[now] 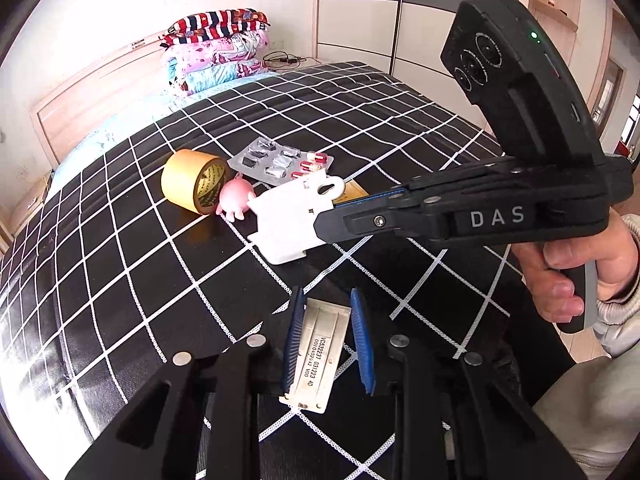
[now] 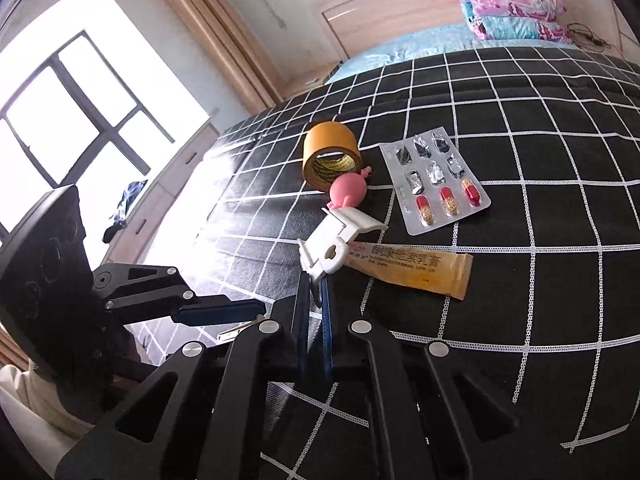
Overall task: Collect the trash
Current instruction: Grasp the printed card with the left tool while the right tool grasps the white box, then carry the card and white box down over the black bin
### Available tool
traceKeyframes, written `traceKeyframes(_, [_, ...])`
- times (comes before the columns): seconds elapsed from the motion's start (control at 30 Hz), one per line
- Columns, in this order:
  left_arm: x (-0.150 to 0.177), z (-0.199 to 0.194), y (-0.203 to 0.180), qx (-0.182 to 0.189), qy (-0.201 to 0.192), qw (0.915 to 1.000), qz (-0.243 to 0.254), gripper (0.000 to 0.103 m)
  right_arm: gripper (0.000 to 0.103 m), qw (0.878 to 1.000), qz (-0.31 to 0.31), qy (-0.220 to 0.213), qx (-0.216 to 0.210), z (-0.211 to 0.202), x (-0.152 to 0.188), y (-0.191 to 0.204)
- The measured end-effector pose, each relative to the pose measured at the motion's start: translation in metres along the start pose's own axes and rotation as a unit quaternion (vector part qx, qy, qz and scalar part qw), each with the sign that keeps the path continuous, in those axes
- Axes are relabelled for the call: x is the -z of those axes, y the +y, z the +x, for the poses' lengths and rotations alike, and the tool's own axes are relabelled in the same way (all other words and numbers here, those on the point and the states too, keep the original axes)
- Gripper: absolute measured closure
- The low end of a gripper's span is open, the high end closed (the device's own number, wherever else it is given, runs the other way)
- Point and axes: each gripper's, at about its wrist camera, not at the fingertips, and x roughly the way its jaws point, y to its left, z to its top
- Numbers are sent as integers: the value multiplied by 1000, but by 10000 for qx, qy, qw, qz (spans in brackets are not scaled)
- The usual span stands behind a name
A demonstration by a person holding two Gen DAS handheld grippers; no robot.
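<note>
On the black grid bedcover (image 1: 132,240) lie a white plastic tube squeezer (image 1: 286,220), a brown tape roll (image 1: 192,182), a pink toy (image 1: 236,200) and a partly used pill blister (image 1: 280,160). My right gripper (image 1: 330,218) comes in from the right, shut on the squeezer's edge. In the right wrist view its pads (image 2: 326,312) clamp the squeezer (image 2: 340,240), which sits on an orange ointment tube (image 2: 416,270). My left gripper (image 1: 326,298) is shut on a flat pale metal strip (image 1: 318,356) with a printed code. The left gripper (image 2: 256,314) also shows low on the left.
Folded quilts (image 1: 218,52) are stacked at the headboard, with a cable beside them. A wardrobe (image 1: 360,12) stands behind the bed. A bright window (image 2: 80,92) and curtain are on the far side. A person's hand (image 1: 560,280) holds the right gripper's handle.
</note>
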Motion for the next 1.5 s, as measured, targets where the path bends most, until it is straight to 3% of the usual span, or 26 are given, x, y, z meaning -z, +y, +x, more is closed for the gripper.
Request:
traceKeyframes(0.33, [2,-27,-12,-106,-191,9998,-7,80,98,9988,-416,-269,18,-25,0,23])
traceKeyframes(0.83, [14,-69,-43,-151,-536,9984,17,80,98,9958,-775,-473,153,-64,25,51])
traceKeyframes(1.5, [48,-81,-82,234,-645,9970,-357,80,98,9961,-833,-31,294,-89,102,58])
